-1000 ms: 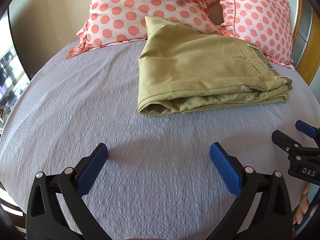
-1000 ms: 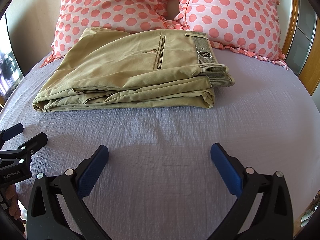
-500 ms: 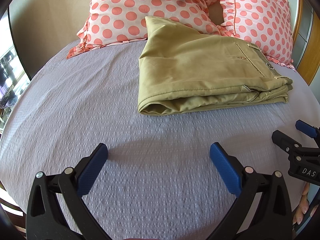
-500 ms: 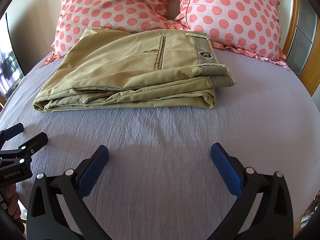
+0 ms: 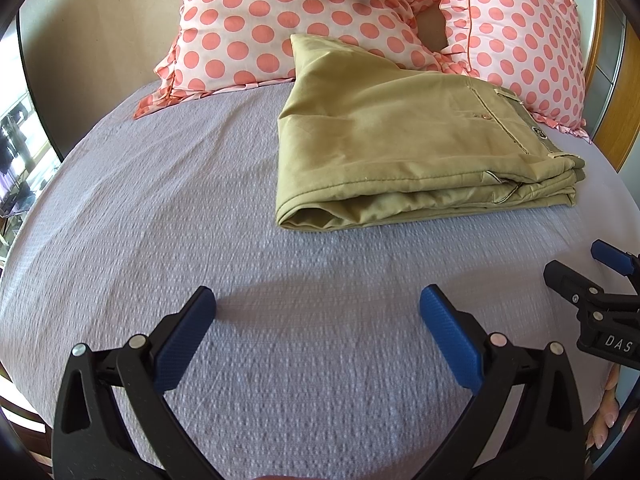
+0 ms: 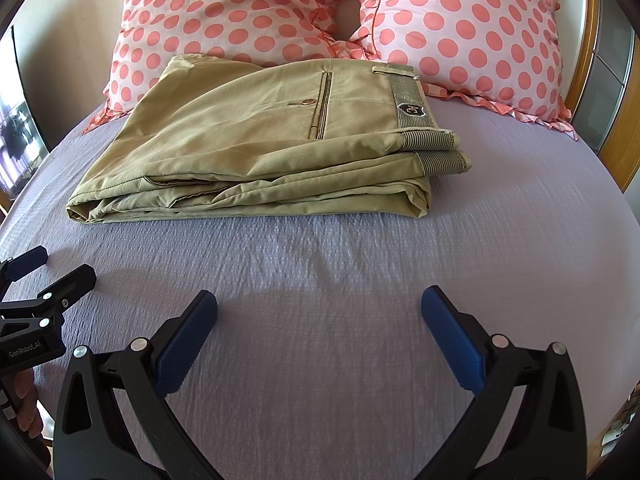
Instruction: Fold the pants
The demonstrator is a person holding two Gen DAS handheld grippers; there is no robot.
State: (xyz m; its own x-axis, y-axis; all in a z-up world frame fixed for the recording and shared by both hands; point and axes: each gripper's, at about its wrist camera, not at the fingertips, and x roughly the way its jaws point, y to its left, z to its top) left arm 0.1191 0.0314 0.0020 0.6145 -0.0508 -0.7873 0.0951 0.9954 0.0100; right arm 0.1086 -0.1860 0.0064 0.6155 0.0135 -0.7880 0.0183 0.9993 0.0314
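Note:
Khaki pants (image 5: 404, 152) lie folded in a flat stack on the lilac bedspread, waistband to the right, back pocket up; they also show in the right wrist view (image 6: 272, 140). My left gripper (image 5: 318, 312) is open and empty, held over the bedspread well short of the pants. My right gripper (image 6: 319, 312) is open and empty, also short of the pants. Each gripper shows at the edge of the other's view: the right one (image 5: 580, 276) and the left one (image 6: 44, 272).
Two pink polka-dot pillows (image 6: 248, 12) (image 6: 472, 28) lean against the headboard behind the pants. The lilac bedspread (image 6: 520, 240) spreads all around. A wooden bed frame (image 6: 616, 128) runs along the right. A shelf with items (image 5: 16, 160) stands at the left.

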